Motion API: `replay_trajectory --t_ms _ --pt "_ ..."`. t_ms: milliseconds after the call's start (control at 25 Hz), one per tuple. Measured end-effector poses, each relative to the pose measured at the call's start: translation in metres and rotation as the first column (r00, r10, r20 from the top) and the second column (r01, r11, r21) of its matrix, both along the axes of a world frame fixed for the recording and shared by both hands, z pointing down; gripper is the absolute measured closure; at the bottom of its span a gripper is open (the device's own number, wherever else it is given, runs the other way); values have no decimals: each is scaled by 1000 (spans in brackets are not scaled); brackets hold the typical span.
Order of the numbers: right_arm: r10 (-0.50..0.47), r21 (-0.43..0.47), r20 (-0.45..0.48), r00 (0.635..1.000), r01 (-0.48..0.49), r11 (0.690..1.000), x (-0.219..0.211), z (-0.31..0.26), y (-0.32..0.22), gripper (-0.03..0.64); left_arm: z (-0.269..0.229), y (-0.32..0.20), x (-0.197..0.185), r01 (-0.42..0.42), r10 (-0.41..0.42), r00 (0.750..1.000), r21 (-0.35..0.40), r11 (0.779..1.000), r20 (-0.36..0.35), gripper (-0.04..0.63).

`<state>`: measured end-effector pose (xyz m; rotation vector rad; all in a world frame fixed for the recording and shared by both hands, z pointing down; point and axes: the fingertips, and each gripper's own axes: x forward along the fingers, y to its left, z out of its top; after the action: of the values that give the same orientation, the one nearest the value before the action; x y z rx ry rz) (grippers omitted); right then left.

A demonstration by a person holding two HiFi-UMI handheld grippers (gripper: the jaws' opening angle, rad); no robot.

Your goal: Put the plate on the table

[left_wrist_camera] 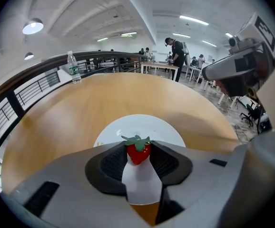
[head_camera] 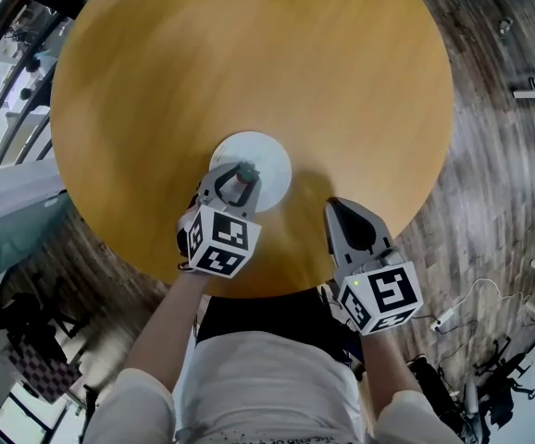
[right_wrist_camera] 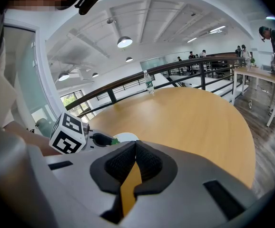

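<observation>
Left claw (left_wrist_camera: 138, 146) and its load. In my judgement the step in hand is setting the strawberry (left_wrist_camera: 138, 154) onto the plate. It is best done by lowering the claw straight down until the fruit rests on the white surface, then parting the jaws gently so that it neither rolls nor nudges the plate. The jaws stand fairly wide but are gripping: their ribbed pads press on either side of the small red strawberry, whose green leaves point forward (whether it is real or a toy I cannot tell).

Directly beneath and ahead of the fruit lies the white plate (left_wrist_camera: 142, 123). It sits flat on the round wooden bench (head_camera: 249, 63), near the person's edge, so the plate itself appears already placed.

Right claw (right_wrist_camera: 135, 148). Its jaws are closed together with nothing between them. It hovers over the bench just beside the left claw, apart from the plate.

Further out, a water bottle (left_wrist_camera: 73, 66) stands upright at the far rim of the bench.
</observation>
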<state>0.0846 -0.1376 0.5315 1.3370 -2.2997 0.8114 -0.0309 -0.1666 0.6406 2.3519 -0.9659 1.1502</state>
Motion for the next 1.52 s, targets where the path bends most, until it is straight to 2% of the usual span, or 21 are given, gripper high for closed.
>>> replay_trajectory --t_ms 400,680,840,1080,1320,1520 --pt "-11 -9 10 1000 11 1000 -7 3 1 597 5 1 -1 -1 1 1000 -8 1000 -5 434" --pt "-19 -3 16 1000 19 1000 -8 1 -1 597 3 1 -2 9 -10 1000 -27 1000 -29 391" --pt "-24 4 17 1000 24 1000 -9 -2 -2 597 -5 2 -2 14 -15 999 -17 1000 -43 388" --pt "-33 22 14 999 32 999 -14 -14 1 597 -32 10 -10 57 -59 991 -18 998 -123 388" --pt "-46 56 12 999 46 997 -16 -35 9 597 -79 26 -11 111 -104 973 23 994 -206 391" --pt "-52 76 -8 999 53 996 -18 -51 22 597 -118 49 -22 171 -160 952 21 985 -263 473"
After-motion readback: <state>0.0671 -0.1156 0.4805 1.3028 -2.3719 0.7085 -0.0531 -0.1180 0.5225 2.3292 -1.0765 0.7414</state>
